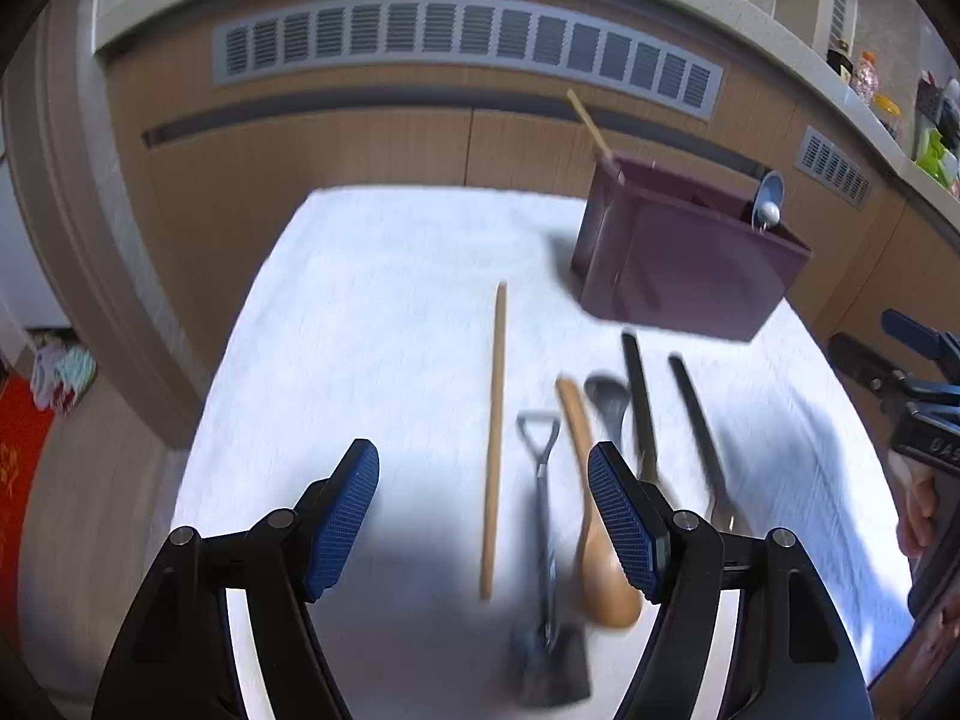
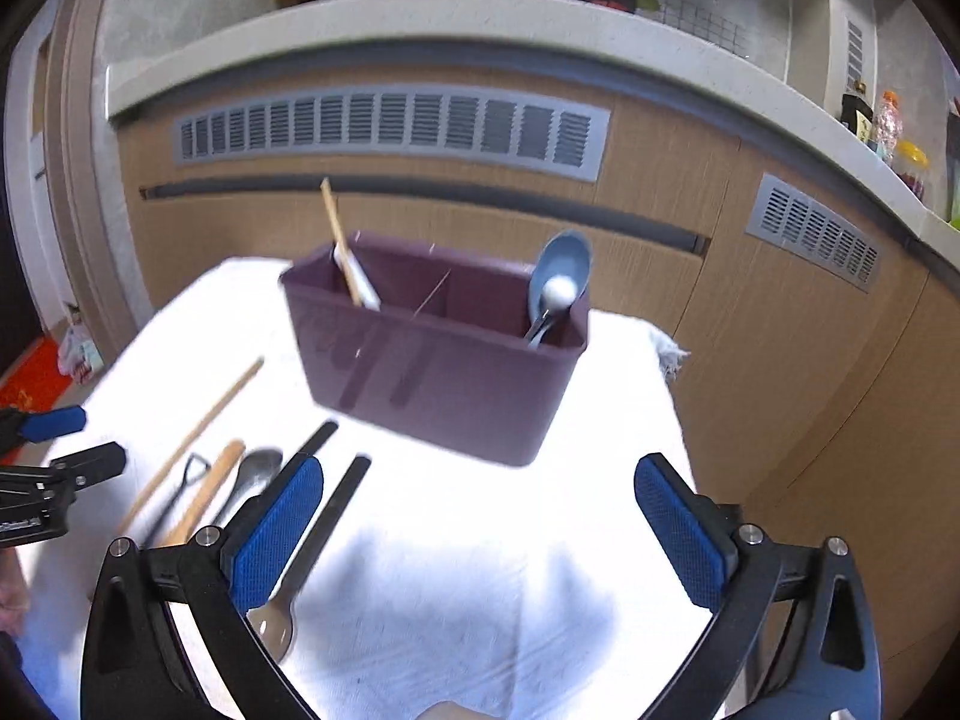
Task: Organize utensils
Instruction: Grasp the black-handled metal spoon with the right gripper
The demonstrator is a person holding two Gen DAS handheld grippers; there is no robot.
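currently both claws apart, empty: left gripper [image 1: 483, 516], right gripper [image 2: 480, 534]. caddy [image 2: 438, 354] mid-frame; chopstick [image 1: 493, 438] centre on cloth [image 1: 372, 312].

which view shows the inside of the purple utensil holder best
The right wrist view: the purple utensil holder faces it, showing its dividers, chopstick and spoons. The left wrist view shows it off to one side, interior mostly hidden.

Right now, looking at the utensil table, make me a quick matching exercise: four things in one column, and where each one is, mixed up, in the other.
Things:
1. blue spoon
2. wooden spoon
3. single chopstick
4. maroon organizer

Places:
A. lying leftmost in the row on the cloth
B. standing at the far end of the cloth
C. upright in the organizer's right compartment
D. flat beside the small shovel-shaped utensil

Pairs: 1-C, 2-D, 3-A, 4-B
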